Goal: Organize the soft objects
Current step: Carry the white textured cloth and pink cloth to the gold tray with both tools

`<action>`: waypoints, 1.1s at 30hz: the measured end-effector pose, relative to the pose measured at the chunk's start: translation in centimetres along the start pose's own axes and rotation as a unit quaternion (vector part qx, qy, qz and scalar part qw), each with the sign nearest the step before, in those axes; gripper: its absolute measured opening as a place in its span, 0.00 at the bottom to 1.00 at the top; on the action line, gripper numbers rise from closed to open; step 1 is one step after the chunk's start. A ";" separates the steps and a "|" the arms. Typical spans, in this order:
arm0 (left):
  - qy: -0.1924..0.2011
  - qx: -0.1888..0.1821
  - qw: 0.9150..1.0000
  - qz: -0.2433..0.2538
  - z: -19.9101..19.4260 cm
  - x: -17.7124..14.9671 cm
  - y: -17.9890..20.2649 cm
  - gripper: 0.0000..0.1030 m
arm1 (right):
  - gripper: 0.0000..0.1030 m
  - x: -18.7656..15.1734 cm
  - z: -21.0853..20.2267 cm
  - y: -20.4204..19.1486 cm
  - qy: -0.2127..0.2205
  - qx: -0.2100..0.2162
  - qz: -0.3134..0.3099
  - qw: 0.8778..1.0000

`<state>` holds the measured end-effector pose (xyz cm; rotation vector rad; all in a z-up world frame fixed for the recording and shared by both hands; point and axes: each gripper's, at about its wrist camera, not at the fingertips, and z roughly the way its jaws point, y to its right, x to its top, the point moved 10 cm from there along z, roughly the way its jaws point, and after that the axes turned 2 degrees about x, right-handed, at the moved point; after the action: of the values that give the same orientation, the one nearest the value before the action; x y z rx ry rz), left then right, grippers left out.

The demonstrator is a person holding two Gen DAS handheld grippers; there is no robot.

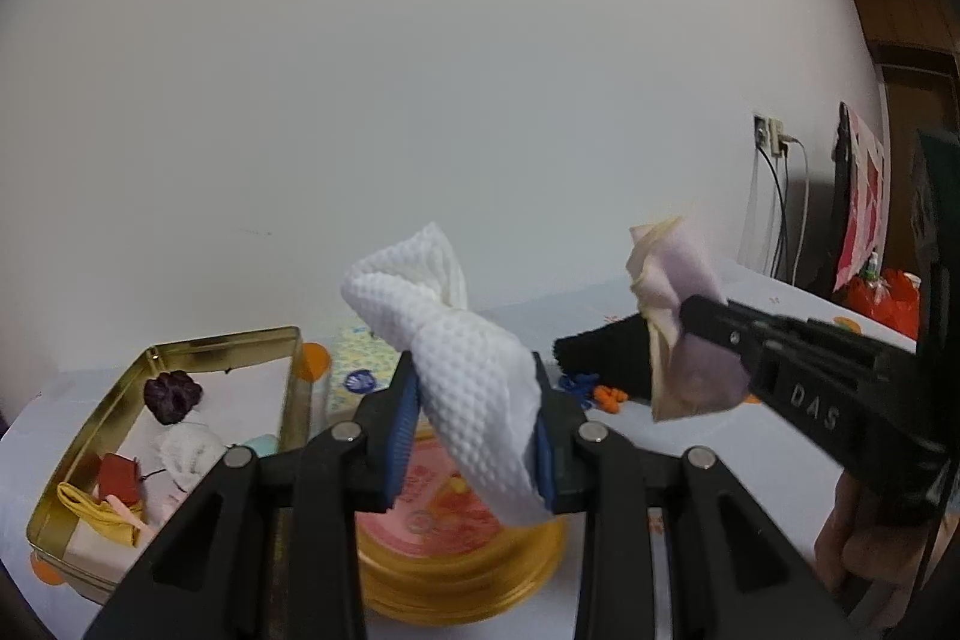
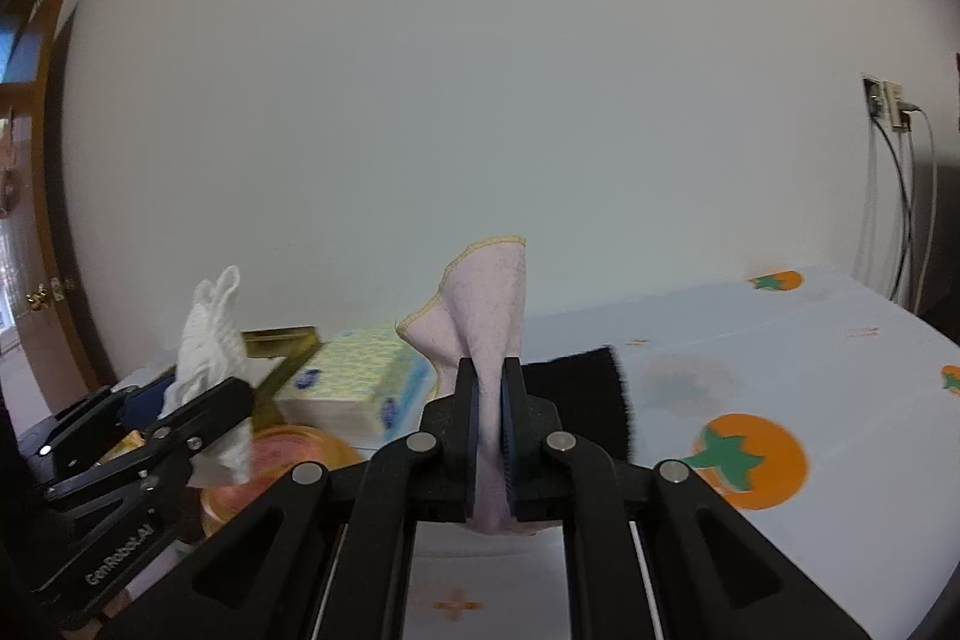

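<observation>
A table [image 2: 810, 340] in a cloth printed with orange fruit stood against a white wall. On it lay an open gold tin [image 1: 90, 460] holding small soft items, with a tissue box [image 2: 354, 388], a black cloth [image 2: 576, 394] and a round yellow lid [image 1: 462, 568] nearby. The left gripper [image 1: 474, 430] was clamped on a white dimpled towel [image 1: 468, 358], held above the lid. The right gripper [image 2: 489, 436] was pinched tight on a pale pink cloth [image 2: 486, 316], perhaps yellow-edged, raised off the table.
</observation>
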<state>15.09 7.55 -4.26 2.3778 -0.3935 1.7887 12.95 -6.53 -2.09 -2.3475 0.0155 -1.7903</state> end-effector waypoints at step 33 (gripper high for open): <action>-0.033 0.137 0.988 -0.064 1.1 0.8 -18.8 0.31 | 0.08 1.7 7.7 -18.7 -0.003 0.129 -0.013 0.992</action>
<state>21.77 25.15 -2.93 2.5792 0.0025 1.8123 18.76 12.77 0.50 -2.1788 -0.2345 -1.6825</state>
